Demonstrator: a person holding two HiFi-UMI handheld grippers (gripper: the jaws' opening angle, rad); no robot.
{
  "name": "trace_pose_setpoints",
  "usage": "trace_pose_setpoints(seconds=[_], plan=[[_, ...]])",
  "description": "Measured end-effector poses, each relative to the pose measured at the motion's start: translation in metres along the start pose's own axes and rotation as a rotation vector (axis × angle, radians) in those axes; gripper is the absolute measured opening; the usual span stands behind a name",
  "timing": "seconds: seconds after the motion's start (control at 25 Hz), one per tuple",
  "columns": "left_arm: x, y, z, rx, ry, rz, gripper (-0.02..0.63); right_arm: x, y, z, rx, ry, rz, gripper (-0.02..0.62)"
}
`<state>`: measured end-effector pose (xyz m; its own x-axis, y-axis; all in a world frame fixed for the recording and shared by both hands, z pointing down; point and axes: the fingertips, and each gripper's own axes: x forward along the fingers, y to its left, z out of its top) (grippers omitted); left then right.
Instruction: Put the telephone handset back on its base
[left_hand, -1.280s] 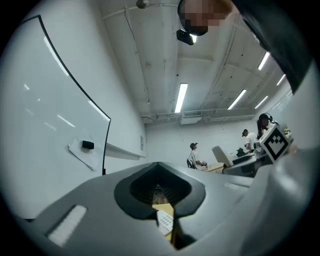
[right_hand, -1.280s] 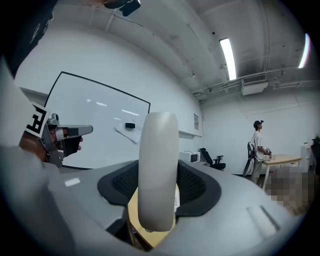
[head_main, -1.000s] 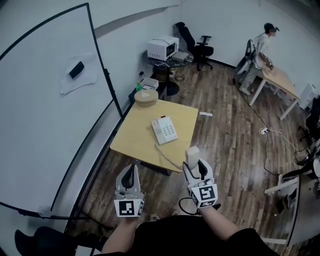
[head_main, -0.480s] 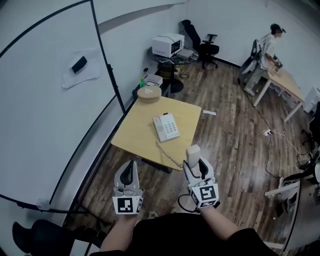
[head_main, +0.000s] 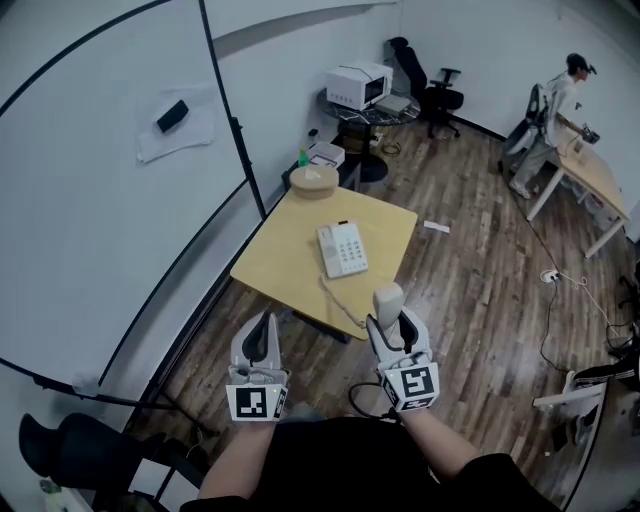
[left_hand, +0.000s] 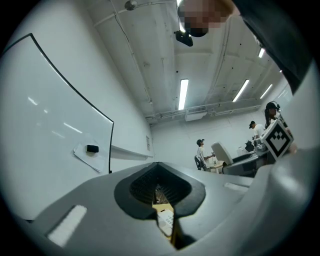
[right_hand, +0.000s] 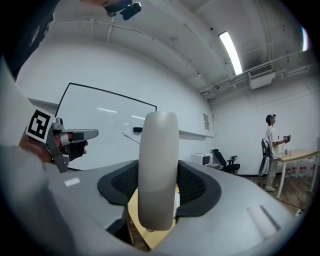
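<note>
A white telephone base (head_main: 342, 249) with a keypad lies on a square wooden table (head_main: 290, 270) ahead of me. Its coiled cord (head_main: 340, 306) runs off the near edge toward the grey handset (head_main: 388, 303), which stands upright in my right gripper (head_main: 394, 322), shut on it short of the table. In the right gripper view the handset (right_hand: 158, 170) fills the space between the jaws. My left gripper (head_main: 262, 338) is shut and holds nothing, level with the right one; a sliver of the telephone base (left_hand: 166, 218) shows through its jaws.
A round tan box (head_main: 314, 181) sits at the table's far corner. A whiteboard (head_main: 110, 170) on a black stand runs along the left. A cart with a white machine (head_main: 358, 86) and an office chair (head_main: 432, 92) stand behind. A person (head_main: 563, 110) stands by another table (head_main: 598, 184) at the far right.
The view has shifted so the table and phone sit slightly further right and lower. Both grippers keep their places; the handset stays in the right one.
</note>
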<state>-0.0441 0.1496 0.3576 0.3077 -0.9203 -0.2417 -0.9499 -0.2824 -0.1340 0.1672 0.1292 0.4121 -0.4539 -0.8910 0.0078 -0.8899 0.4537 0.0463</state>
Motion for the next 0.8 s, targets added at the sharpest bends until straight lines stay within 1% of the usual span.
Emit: trace_pose_setpoints(seconds=[0.08,0.28,0.4,0.68,0.8], plan=[[0.003,0.003,-0.001,0.013,0.006,0.006,0.0,0.004,-0.002,0.0,0.014,-0.003,0.009,0.23],[0.016,0.008,-0.005,0.006,-0.001,0.019,0.0,0.017,-0.005,-0.003,0.035,0.0,0.027,0.23],[0.029,0.013,-0.012,0.004,0.001,0.011,0.0,0.029,-0.007,-0.005,0.024,0.004,0.031,0.23],[0.072,0.037,-0.029,0.012,-0.008,-0.009,0.0,0.07,-0.015,-0.011,0.031,0.016,0.022,0.23],[0.093,0.051,-0.042,-0.006,-0.007,-0.011,0.0,0.094,-0.017,-0.014,0.03,0.014,0.015,0.23]])
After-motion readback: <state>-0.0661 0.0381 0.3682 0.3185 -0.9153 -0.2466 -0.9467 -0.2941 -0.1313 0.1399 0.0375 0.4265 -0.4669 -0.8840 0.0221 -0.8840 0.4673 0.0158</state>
